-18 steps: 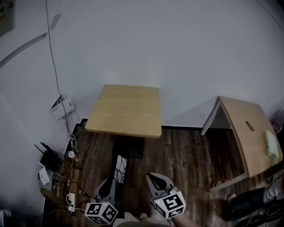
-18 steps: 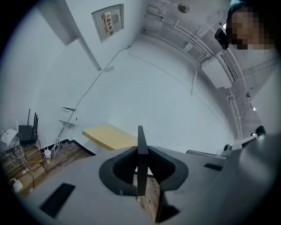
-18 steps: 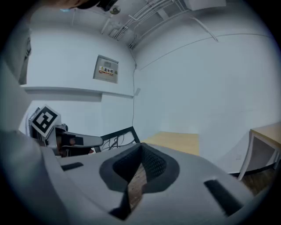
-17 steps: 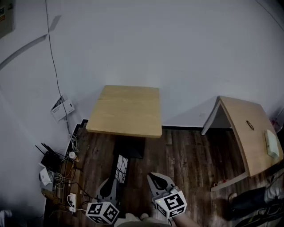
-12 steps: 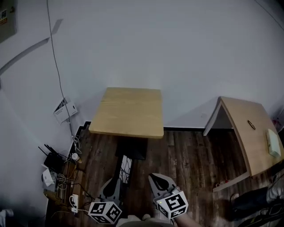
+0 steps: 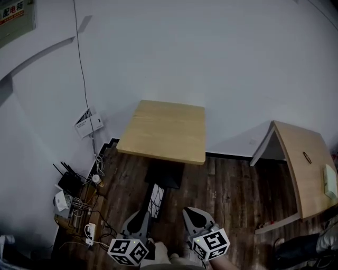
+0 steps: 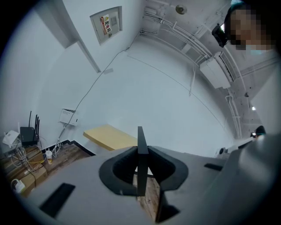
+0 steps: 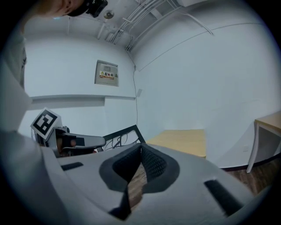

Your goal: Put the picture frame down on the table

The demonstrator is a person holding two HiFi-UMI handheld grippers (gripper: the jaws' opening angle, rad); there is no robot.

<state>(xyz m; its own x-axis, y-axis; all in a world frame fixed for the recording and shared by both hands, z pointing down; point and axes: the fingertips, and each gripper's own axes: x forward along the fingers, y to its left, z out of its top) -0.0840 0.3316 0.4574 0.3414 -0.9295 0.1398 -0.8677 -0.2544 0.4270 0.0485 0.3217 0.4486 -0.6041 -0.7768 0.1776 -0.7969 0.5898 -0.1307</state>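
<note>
The fingers (image 7: 120,170) of the left gripper (image 7: 141,151) are clenched on one picture frame (image 7: 141,134), which is seen edge-on as a thin dark strip standing upright between them. The fingers (image 8: 153,165) of the right gripper (image 8: 141,147) are pressed together at their tips, and nothing is held between them.

In the head view, two grippers are counted, side by side at the lower edge, the left gripper (image 6: 141,217) and the right gripper (image 6: 191,213), each bearing one cube with square markers. The one picture frame (image 6: 155,201) is seen reaching forward from the left gripper, over the floor and short of the desk; it is not laid on the desk. From the right gripper view its dark border (image 8: 118,136) is seen with cables showing through it.

Two desks are counted. The nearer desk (image 6: 166,129), with a square pale wooden top on a dark pedestal, is set against the wall straight ahead. A second wooden desk (image 6: 303,163) is seen at the right, carrying one pale flat object (image 6: 330,182).

The floor (image 6: 232,190) is laid with dark wood planks. The walls are plain white. On the left wall one sign (image 6: 13,13) and one white box (image 6: 87,123) are mounted, and one thin cable is run down to a tangle of wires and one router (image 6: 66,182) with antennas on the floor.
</note>
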